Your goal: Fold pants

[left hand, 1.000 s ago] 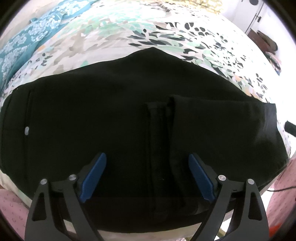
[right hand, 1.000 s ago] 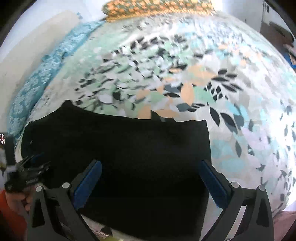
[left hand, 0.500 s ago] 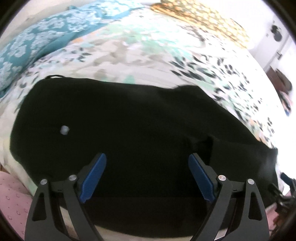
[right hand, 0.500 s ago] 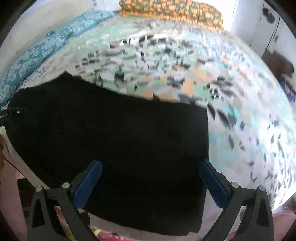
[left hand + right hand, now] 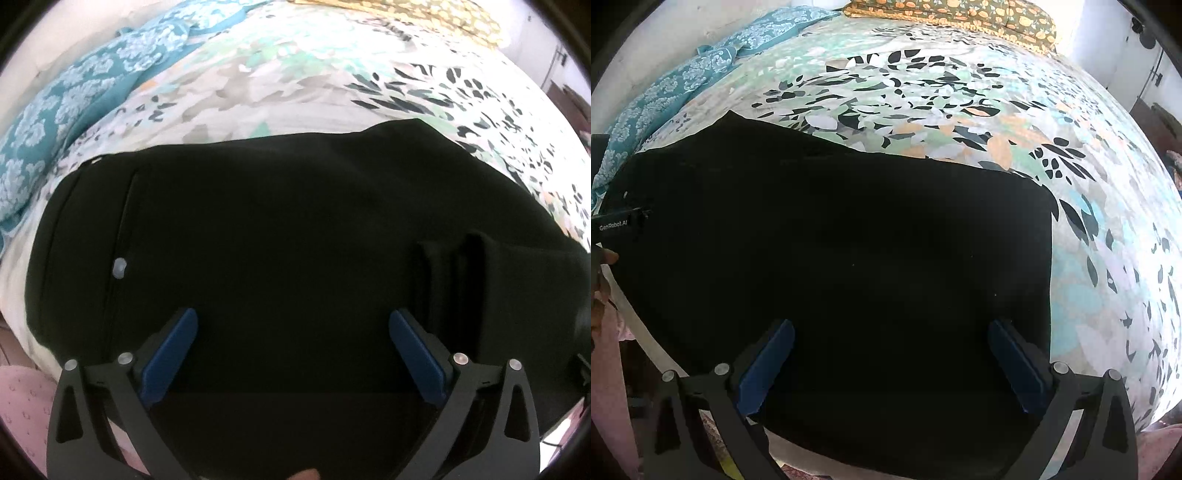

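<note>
Black pants (image 5: 280, 236) lie flat along the near edge of the bed, waistband and a pale button (image 5: 119, 268) at the left, a folded layer edge (image 5: 443, 273) at the right. In the right wrist view the pants (image 5: 849, 258) end in a straight edge at the right. My left gripper (image 5: 293, 345) is open and empty above the pants' middle. My right gripper (image 5: 891, 352) is open and empty above the pants' right part. The left gripper's body (image 5: 617, 223) shows at the far left of the right wrist view.
The bed has a leaf-print sheet (image 5: 960, 110). A teal patterned cloth (image 5: 74, 103) lies at the back left, and an orange patterned pillow (image 5: 960, 14) at the head. The bed's near edge runs just under both grippers. Pink fabric (image 5: 22, 398) is at the lower left.
Both views have shifted over the pants: the left gripper has swung left and back a little toward the waistband, the right gripper has drawn back and up. Both jaws stay open.
</note>
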A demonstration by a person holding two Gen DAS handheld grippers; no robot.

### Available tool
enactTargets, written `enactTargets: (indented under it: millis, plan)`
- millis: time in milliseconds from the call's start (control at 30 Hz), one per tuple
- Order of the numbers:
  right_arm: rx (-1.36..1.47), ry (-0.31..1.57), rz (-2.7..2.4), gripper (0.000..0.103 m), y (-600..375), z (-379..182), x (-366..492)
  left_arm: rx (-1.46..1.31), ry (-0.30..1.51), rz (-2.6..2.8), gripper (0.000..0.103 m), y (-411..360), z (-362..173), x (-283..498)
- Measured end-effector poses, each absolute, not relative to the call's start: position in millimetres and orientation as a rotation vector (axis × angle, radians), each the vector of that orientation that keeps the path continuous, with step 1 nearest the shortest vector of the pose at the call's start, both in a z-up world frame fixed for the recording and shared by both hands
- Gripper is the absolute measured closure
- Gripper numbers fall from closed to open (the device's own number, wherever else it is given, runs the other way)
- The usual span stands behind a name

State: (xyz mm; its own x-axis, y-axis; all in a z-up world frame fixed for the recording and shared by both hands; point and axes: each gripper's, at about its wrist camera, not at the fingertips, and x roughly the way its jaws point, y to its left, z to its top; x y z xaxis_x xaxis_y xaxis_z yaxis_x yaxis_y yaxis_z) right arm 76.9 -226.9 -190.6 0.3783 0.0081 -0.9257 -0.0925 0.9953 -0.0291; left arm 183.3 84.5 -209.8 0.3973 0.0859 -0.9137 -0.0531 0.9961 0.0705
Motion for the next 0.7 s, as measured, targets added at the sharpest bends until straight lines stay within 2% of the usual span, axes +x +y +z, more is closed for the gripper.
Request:
enactTargets:
  millis: [467,700]
  plan:
    - [-0.082,1.183,0.056,0.0,-225.7,-193.3,77.3,0.066,1.18,0.057,0.001,79.2,-205.8,184.4]
    - [-0.081,1.185,0.056,0.0,-225.7,-193.3,77.1,-0.101,1.127,0.033,0.001,120.6,-166.1,186.2]
